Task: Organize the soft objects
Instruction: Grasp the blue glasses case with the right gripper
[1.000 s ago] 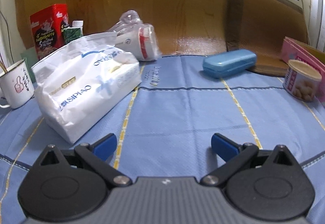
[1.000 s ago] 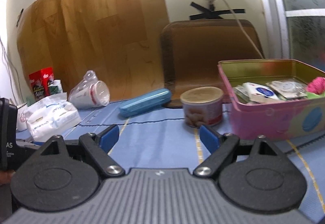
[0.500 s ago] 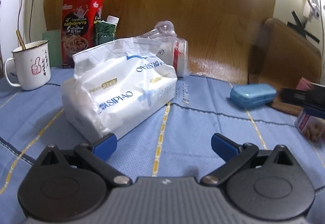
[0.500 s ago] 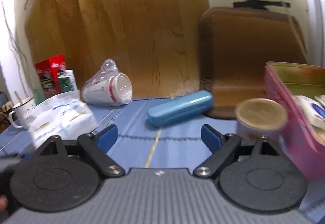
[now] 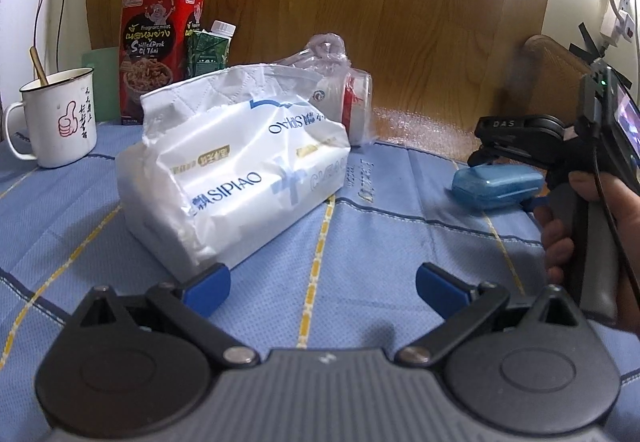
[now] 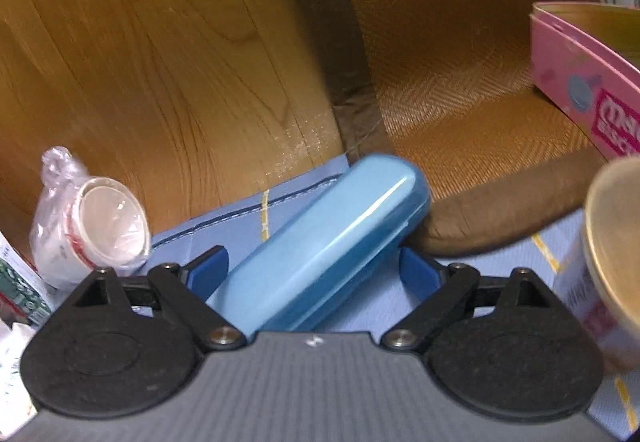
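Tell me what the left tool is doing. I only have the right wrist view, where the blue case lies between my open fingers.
Observer: The left tool is open with nothing between its fingers, aimed at the blue cloth.
Operator: Anything soft near it?
Observer: A white tissue pack lies just ahead. Its near corner is close to one of the fingers, but I cannot tell whether they touch.
Operator: What stands behind the pack?
Observer: A white mug with a thumbs-up, a red tin and a green carton.
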The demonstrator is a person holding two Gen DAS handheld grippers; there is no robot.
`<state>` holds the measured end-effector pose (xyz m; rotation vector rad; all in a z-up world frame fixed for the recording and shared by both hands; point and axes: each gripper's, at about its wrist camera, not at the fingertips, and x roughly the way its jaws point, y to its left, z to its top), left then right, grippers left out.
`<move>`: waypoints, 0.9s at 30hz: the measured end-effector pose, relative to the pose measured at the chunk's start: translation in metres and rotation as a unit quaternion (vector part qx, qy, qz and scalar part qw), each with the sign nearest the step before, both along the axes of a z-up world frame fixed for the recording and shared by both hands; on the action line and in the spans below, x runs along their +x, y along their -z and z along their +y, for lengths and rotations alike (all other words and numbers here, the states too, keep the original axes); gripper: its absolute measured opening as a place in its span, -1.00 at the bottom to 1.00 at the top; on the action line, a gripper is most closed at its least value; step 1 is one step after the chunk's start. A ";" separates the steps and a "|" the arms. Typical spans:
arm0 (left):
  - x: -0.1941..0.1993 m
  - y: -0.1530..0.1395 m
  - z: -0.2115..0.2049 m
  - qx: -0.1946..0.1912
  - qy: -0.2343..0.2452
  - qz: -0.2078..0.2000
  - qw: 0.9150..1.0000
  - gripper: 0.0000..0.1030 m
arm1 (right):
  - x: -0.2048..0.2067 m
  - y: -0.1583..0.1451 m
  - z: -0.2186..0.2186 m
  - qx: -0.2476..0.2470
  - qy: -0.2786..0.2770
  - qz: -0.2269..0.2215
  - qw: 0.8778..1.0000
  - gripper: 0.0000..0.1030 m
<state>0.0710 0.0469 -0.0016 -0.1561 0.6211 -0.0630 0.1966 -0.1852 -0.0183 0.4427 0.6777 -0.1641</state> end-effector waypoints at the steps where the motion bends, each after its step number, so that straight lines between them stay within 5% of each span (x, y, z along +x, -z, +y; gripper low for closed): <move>1: 0.000 0.000 0.000 0.000 0.000 0.001 1.000 0.99 | 0.000 -0.001 0.001 -0.005 -0.008 0.002 1.000 0.79; 4: 0.001 0.000 0.000 -0.001 0.000 0.002 1.000 0.99 | -0.003 -0.003 0.001 0.001 -0.053 0.000 0.999 0.34; 6: 0.002 0.001 0.000 -0.001 0.000 0.004 1.000 0.99 | -0.007 -0.006 0.005 0.005 -0.073 0.008 0.997 -0.20; 19: 0.003 0.002 0.001 -0.001 -0.002 0.008 1.000 0.99 | -0.056 -0.008 0.022 -0.050 -0.178 0.002 0.983 -0.24; 27: 0.003 0.002 -0.002 0.003 0.010 0.008 1.000 0.99 | -0.155 -0.007 0.006 -0.059 -0.234 -0.023 0.970 -0.24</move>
